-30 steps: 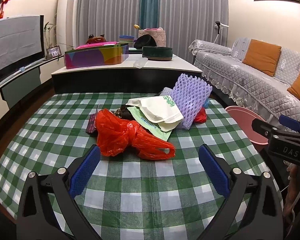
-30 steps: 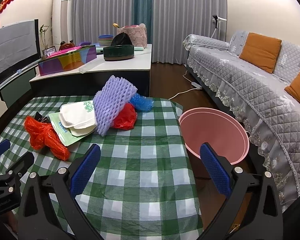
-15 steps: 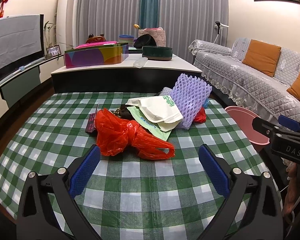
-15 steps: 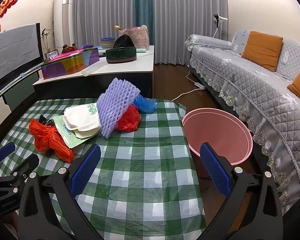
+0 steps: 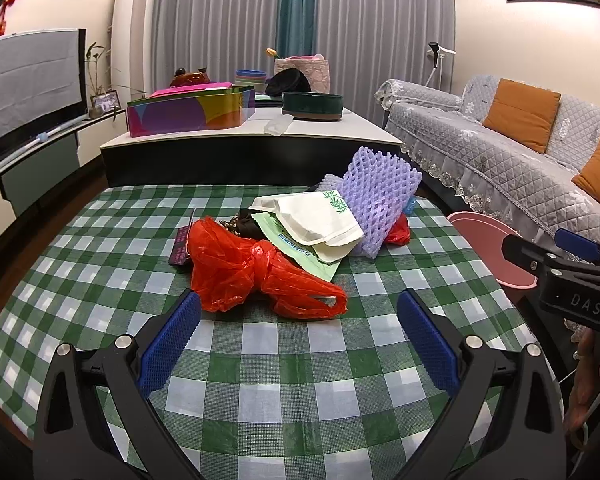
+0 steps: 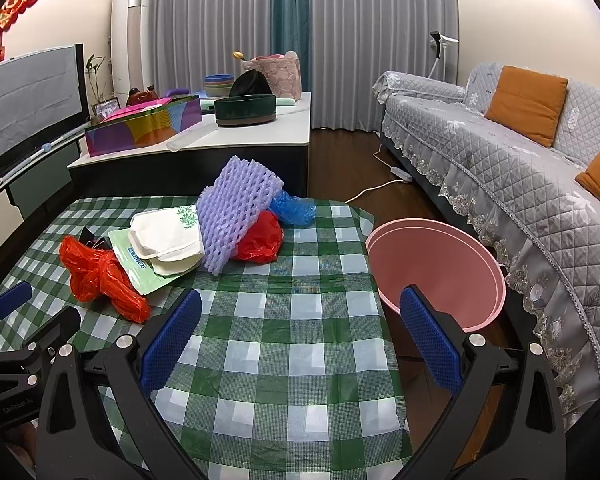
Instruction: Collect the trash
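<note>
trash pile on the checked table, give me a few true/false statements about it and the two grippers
1. The left gripper is shut on the red plastic bag. False: its jaws are wide open, and the bag lies on the table ahead of them.
2. The purple foam net leans on the pile. True.
3. The pink bin stands on the table. False: it is beside the table's edge, lower, toward the sofa.
4. The right gripper is open and empty. True.
5. The bin already holds trash. False: what shows of its inside is bare.
</note>
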Action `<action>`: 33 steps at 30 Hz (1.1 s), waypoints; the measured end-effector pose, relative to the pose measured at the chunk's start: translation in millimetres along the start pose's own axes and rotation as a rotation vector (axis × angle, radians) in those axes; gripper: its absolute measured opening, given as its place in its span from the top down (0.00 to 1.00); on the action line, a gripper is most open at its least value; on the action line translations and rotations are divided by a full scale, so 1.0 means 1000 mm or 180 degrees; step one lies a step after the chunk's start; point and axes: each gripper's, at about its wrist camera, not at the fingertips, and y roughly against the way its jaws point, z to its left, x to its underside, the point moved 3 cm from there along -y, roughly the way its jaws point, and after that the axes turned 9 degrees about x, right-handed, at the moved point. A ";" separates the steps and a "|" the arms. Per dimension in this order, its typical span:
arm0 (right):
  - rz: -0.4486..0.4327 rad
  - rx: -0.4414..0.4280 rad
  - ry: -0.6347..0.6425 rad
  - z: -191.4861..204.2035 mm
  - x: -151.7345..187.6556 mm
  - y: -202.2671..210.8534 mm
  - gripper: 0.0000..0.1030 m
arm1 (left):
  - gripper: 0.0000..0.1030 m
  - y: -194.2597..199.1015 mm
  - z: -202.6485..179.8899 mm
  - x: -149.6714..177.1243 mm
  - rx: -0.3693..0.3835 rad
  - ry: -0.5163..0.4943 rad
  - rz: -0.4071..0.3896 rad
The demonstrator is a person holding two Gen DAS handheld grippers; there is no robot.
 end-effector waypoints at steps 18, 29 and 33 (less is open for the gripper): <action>-0.0004 -0.0010 0.0016 0.002 0.001 0.000 0.08 | 0.08 0.000 0.000 0.000 0.0002 0.0000 0.0002; 0.0015 -0.0096 0.0017 0.004 0.002 -0.001 0.19 | 0.15 -0.001 0.000 -0.002 0.0020 -0.0003 0.0003; -0.0014 -0.0094 -0.0025 0.000 -0.001 0.000 0.19 | 0.17 -0.003 0.002 -0.003 0.0008 0.0039 0.0010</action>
